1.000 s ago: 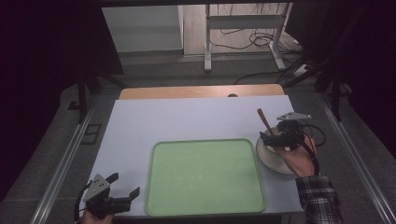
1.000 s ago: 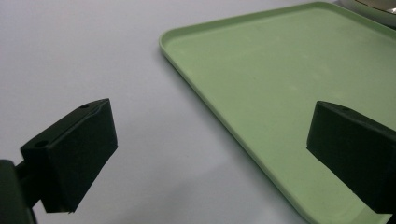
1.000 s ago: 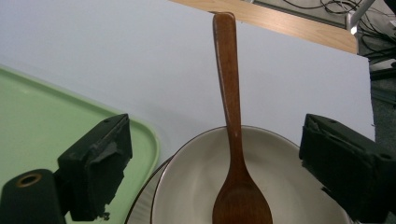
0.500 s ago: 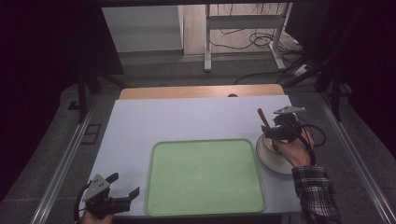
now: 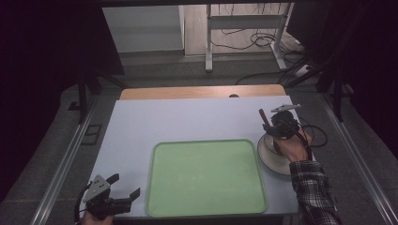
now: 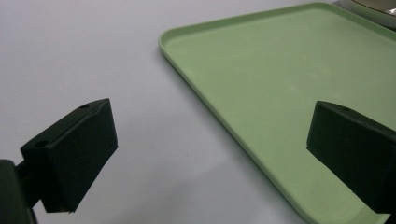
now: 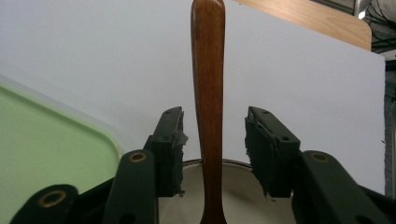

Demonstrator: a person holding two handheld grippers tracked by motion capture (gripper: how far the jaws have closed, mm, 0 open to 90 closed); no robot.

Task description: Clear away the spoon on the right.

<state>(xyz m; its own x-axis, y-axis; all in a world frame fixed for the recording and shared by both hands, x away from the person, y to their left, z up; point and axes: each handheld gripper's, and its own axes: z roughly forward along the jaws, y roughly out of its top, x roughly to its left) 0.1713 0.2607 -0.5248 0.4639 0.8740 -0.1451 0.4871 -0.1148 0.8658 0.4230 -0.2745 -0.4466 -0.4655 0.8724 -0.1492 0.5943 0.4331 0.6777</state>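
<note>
The wooden handle [image 7: 208,93], dark brown and smooth with a rounded tip, rose tilted out of the white bowl [image 5: 272,154]. The bowl stood on the table, just beside the right edge of the green tray [image 5: 206,176].

Dim room, grey floor [image 5: 155,75], cables [image 5: 244,35] behind table [image 5: 187,117].

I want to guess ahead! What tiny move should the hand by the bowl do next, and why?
Probably squeeze shut. The right gripper has been closing, its jaws either side of the wooden handle that sticks up from the bowl, with gaps still showing.
</note>
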